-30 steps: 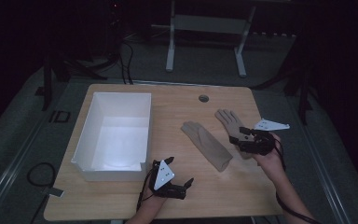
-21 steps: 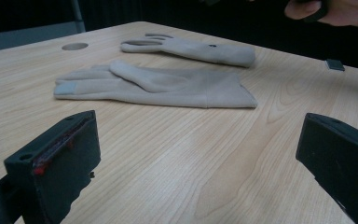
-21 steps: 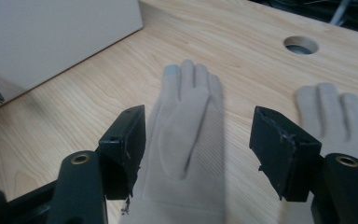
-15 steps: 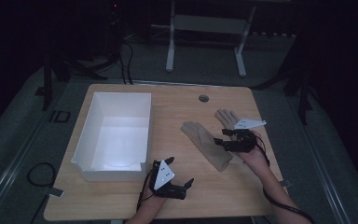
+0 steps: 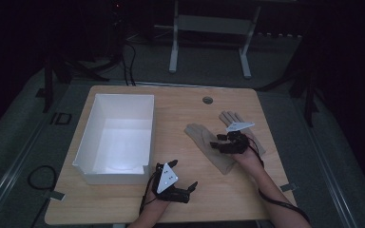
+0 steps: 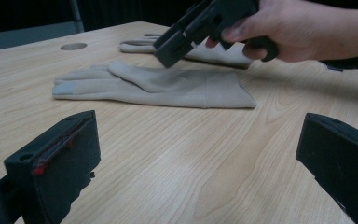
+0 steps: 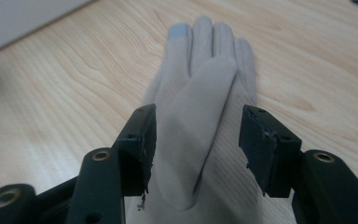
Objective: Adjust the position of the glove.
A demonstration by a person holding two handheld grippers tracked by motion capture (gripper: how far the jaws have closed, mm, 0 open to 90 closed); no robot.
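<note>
Two beige gloves lie on the wooden table. The nearer glove [image 5: 198, 135] [image 6: 168, 86] [image 7: 205, 60] lies flat with its thumb folded across the palm. The farther glove [image 5: 230, 118] [image 6: 214, 52] lies behind it. My right gripper [image 5: 216, 144] [image 7: 198, 126] hovers low over the nearer glove, jaws about half apart and astride its palm and thumb; they have just been closing and the pads are not pressing the fabric. From the left gripper view it [image 6: 182, 39] hangs over the glove in a hand. My left gripper [image 5: 190, 191] [image 6: 196, 158] rests near the front edge, open and empty.
A white open box [image 5: 148, 128] stands on the left half of the table. A round cable hole [image 5: 207, 100] sits near the far edge. Bare wood [image 6: 177, 154] lies between my left gripper and the gloves. Dark floor and a metal stand lie beyond.
My right gripper has moved left and down, from beside the farther glove to just above the nearer one, and its jaws stand narrower. The left gripper has not moved.
</note>
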